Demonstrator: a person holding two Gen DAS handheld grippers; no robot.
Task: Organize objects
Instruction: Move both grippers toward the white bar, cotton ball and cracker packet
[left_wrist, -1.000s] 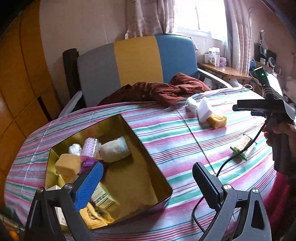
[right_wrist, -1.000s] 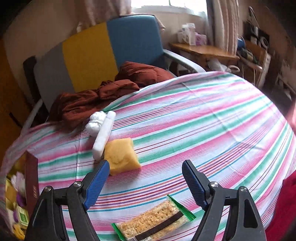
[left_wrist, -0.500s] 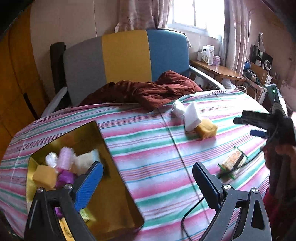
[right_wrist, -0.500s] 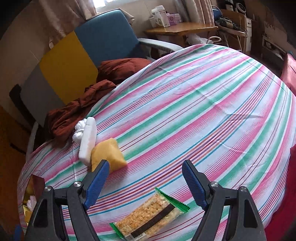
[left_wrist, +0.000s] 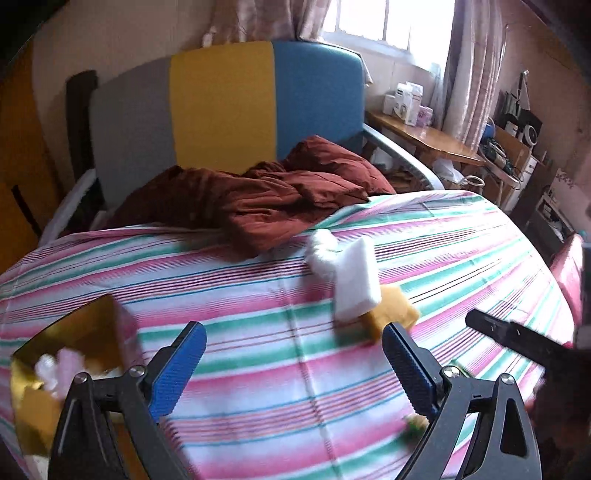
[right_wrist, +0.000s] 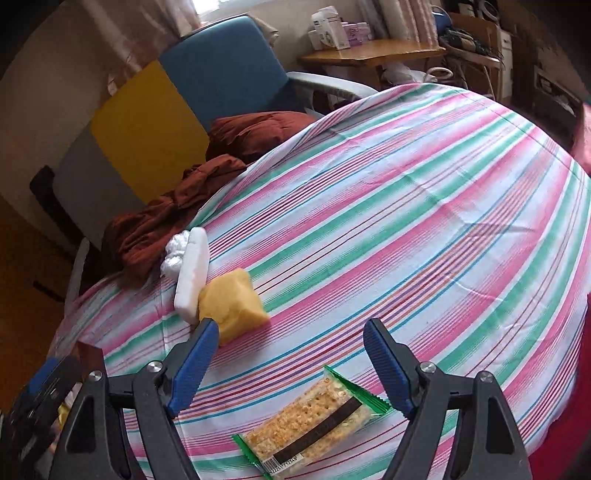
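Observation:
On the striped tablecloth lie a yellow sponge, a white foam block leaning on it, and a white fluffy wad; they also show in the left wrist view, the sponge, block and wad. A cracker packet lies just below my open, empty right gripper. My left gripper is open and empty above the cloth. A gold box with several items sits at the lower left.
A dark red cloth is bunched at the table's far edge against a grey, yellow and blue chair. A wooden side table with boxes stands at the back right. The right gripper's body shows at the right.
My left gripper has swung right, away from the gold box and toward the sponge group. My right gripper has tilted, with the cracker packet staying just below its fingers.

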